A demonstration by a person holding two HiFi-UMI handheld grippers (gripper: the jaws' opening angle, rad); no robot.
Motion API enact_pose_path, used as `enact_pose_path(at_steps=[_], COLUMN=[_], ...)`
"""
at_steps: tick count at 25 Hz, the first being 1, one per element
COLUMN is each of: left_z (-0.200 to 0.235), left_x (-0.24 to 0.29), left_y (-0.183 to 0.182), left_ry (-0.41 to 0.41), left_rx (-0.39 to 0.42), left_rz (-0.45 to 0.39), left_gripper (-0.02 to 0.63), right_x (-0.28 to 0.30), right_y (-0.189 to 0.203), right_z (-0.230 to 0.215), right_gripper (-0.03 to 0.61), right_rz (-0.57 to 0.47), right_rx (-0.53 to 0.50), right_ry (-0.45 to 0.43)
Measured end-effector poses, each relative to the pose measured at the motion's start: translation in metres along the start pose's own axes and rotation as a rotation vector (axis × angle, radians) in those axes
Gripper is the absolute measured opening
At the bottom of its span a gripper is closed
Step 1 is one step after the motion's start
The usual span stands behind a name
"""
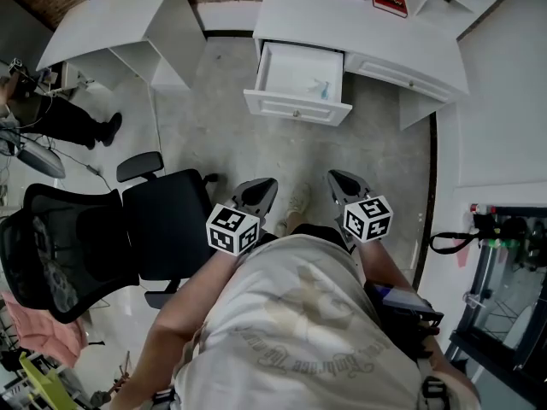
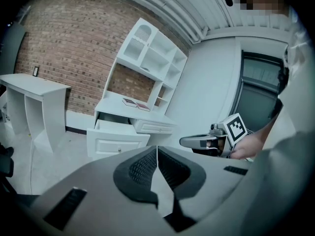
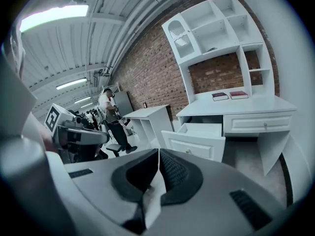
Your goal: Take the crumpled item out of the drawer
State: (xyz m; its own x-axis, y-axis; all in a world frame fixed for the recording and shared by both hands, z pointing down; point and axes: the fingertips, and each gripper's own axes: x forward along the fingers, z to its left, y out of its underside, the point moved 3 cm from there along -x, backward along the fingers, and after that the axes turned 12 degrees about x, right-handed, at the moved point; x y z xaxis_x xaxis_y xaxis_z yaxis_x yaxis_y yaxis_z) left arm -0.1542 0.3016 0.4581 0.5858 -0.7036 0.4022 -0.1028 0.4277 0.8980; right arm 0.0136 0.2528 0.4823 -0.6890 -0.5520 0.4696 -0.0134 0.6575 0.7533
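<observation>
A: Jaws in the head view?
B: Together and empty on left gripper [image 1: 259,191] and right gripper [image 1: 343,183], well short of the open drawer [image 1: 297,109]; crumpled item [image 1: 321,88] lay by its right wall.
A: Gripper views?
B: Same. Arriving unopened might shove it deeper.

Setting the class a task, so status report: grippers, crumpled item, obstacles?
Left hand-held gripper shut, empty; right hand-held gripper shut, empty. Crumpled item inside open drawer. Office chair left of path, not blocking.

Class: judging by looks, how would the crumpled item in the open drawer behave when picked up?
The crumpled item looks small and thin, so probably light and floppy. Its creased shape suggests it would squash, not roll. Material unclear.
</observation>
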Motion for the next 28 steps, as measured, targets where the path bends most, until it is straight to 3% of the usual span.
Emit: enact_pose_path(at_steps=[18, 28], left_z=[0.050, 0.069], left_x=[0.052, 0.093], left_y=[-0.026, -0.056], left_ry=[-0.038, -0.030], left_rx=[-0.032, 0.007], left_rz=[0.027, 0.046], left_gripper=[0.028, 0.028], right_x=[0.062, 0.081], right_y=[-0.061, -0.086], right_z=[-0.044, -0.078], right_gripper=[0.028, 0.028], right_rz=[0.014, 0.014], right_rx=[-0.009, 0.005], right_ry=[-0.008, -0.015])
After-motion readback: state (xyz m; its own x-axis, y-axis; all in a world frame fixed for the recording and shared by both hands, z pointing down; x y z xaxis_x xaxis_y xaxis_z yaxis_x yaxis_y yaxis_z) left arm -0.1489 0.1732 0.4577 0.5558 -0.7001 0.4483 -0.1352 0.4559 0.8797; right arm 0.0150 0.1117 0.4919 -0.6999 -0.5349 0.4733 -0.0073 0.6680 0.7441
